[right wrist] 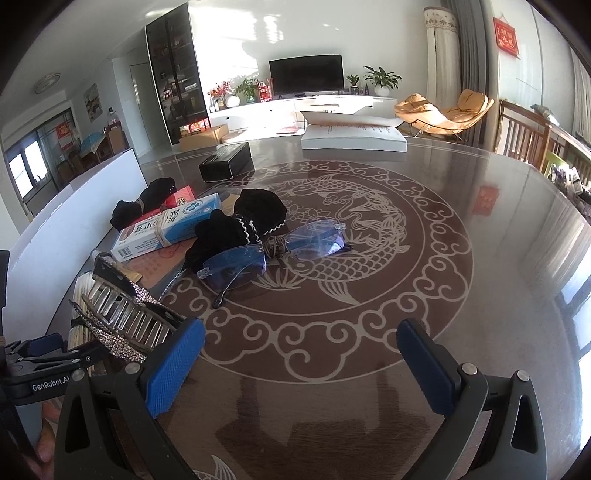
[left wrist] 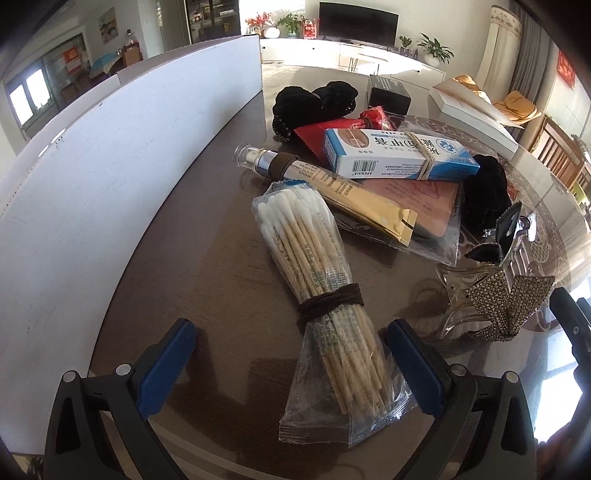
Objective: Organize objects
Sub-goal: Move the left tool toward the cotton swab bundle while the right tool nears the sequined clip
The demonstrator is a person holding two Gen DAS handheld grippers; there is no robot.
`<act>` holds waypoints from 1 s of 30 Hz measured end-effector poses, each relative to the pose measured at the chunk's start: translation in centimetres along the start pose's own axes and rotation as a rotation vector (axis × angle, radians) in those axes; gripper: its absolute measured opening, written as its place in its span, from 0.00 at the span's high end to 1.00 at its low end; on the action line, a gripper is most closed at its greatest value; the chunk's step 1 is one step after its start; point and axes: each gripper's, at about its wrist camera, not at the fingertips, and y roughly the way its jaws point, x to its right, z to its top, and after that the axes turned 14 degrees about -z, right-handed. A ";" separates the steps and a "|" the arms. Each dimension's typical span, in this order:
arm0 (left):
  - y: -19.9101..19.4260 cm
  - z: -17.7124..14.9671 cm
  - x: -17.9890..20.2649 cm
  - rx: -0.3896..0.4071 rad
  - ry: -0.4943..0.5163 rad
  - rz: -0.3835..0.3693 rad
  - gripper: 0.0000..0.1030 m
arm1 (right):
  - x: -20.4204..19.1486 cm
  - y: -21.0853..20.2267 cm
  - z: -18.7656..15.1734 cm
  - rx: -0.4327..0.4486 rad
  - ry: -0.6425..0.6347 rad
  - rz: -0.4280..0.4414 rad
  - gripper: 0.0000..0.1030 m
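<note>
Straddling the cotton swabs point(left wrist: 317, 295) lengthwise, my left gripper point(left wrist: 291, 354) is spread; my right gripper point(right wrist: 301, 354) gapes, farther off.

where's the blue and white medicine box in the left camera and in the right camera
Left wrist: the medicine box lies upper centre-right, atop the pile, a rubber band around it.
Right wrist: the box lies left of centre, beside the black scrunchie.
Shared landmark: the TV on the far wall.
</note>
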 end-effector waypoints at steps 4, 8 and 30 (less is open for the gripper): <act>-0.1 -0.4 -0.1 0.017 0.000 0.004 0.00 | 0.0 0.1 0.0 -0.004 0.000 -0.007 0.00; -0.2 -0.6 0.0 0.036 0.006 0.006 0.00 | -0.2 0.3 0.0 -0.010 -0.007 -0.012 0.00; -0.2 -0.7 0.1 0.050 0.011 0.004 0.00 | 0.0 0.2 0.0 -0.004 0.007 -0.008 0.00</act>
